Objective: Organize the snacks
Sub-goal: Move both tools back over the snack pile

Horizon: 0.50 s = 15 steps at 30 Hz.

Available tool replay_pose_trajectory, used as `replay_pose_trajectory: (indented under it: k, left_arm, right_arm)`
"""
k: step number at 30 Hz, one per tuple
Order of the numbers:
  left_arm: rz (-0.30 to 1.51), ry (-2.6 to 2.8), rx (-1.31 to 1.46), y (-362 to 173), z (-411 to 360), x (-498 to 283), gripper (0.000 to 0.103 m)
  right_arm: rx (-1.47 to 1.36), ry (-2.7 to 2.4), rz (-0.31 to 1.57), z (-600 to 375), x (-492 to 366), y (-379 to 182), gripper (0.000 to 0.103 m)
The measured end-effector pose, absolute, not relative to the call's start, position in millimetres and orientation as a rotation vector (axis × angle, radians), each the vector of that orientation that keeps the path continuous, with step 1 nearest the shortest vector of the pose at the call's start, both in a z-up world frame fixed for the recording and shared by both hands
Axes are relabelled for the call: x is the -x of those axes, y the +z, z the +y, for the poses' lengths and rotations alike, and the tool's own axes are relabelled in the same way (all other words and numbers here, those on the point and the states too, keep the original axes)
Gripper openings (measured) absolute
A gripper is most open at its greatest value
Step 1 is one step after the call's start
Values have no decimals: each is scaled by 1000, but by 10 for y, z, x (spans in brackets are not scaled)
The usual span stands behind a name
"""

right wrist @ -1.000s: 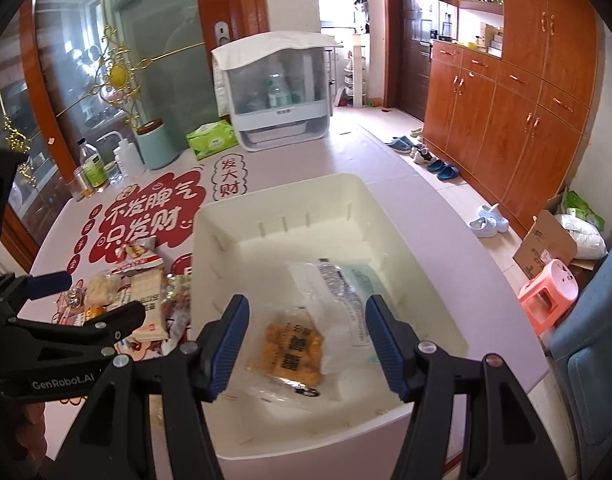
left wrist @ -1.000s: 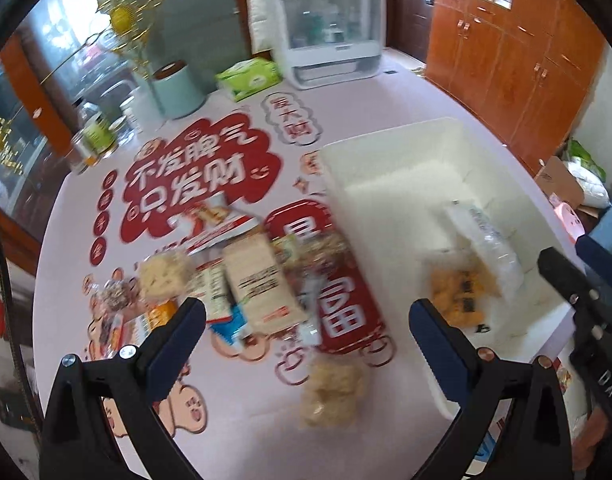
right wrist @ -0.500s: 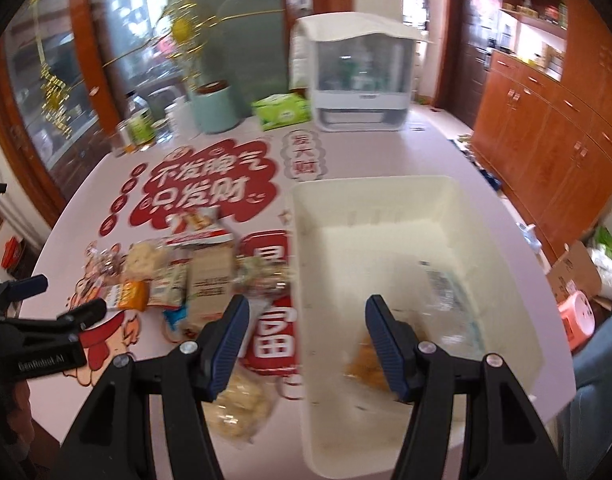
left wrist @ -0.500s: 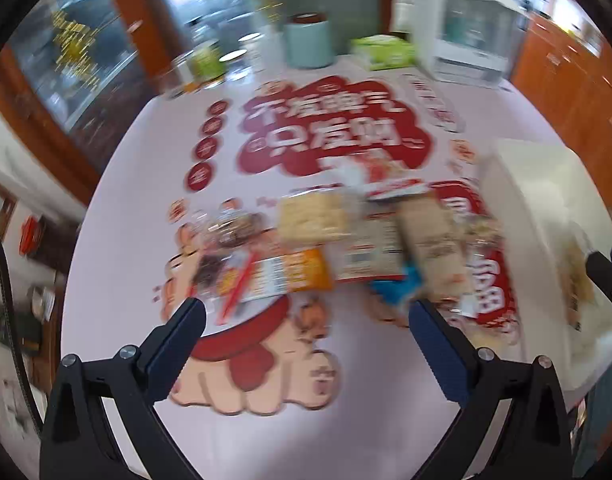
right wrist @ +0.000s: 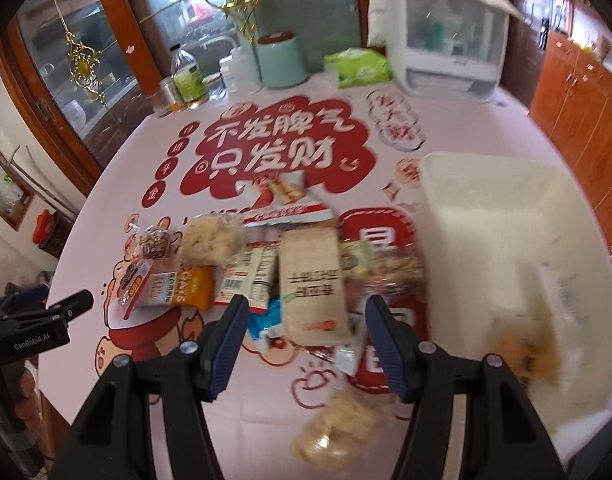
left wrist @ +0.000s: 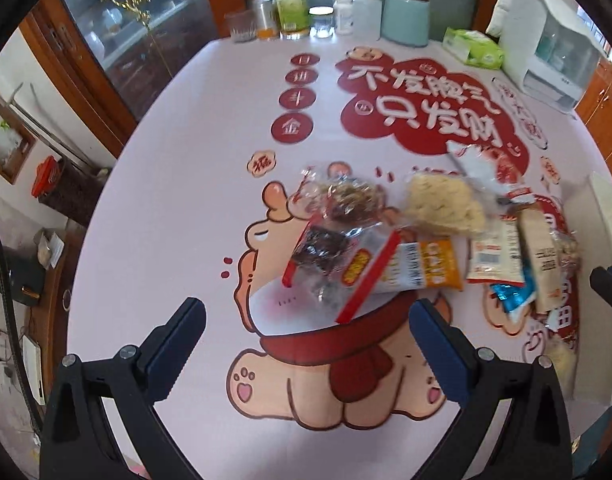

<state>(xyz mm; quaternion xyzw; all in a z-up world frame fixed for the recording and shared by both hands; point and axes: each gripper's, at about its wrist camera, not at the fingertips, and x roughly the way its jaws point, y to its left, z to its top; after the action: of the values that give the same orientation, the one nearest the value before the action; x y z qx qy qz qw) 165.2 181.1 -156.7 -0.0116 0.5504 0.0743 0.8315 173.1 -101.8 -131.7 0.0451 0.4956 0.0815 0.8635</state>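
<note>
A heap of snack packets lies mid-table: a red-edged clear packet (left wrist: 330, 260), an orange packet (left wrist: 430, 270), a pale noodle cake (left wrist: 442, 202) and a tan packet (right wrist: 312, 286). A loose rice-cracker bag (right wrist: 338, 424) lies nearer. The white bin (right wrist: 486, 216) at the right holds an orange snack bag (right wrist: 522, 350). My left gripper (left wrist: 306, 322) is open and empty, just short of the red-edged packet. My right gripper (right wrist: 306, 322) is open and empty above the tan packet's near end.
The round table has a pink cloth with red print (right wrist: 282, 152). At the back stand bottles and jars (left wrist: 292, 12), a teal canister (left wrist: 404, 18), a green tissue pack (right wrist: 360, 68) and a white appliance (right wrist: 442, 36). Wooden cabinets stand at the right.
Both grippers have swung left, away from the bin and over the snack heap. The left one has moved closer to the packets at the heap's left end. Both stay open.
</note>
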Motion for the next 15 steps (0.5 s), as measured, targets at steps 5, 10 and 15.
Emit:
replay_pose_trajectory:
  k: [5, 10, 15]
  left_arm:
    - [1226, 146, 31, -1884, 1910, -1814, 101]
    - [1284, 114, 52, -2172, 1960, -2033, 101]
    - [1336, 76, 85, -2387, 2000, -2212, 101]
  right_arm:
    - [-153, 194, 1106, -996, -1952, -1608, 61]
    - [-198, 189, 1144, -1007, -2111, -1823, 61]
    - [-182, 174, 1175, -969, -2236, -1973, 61]
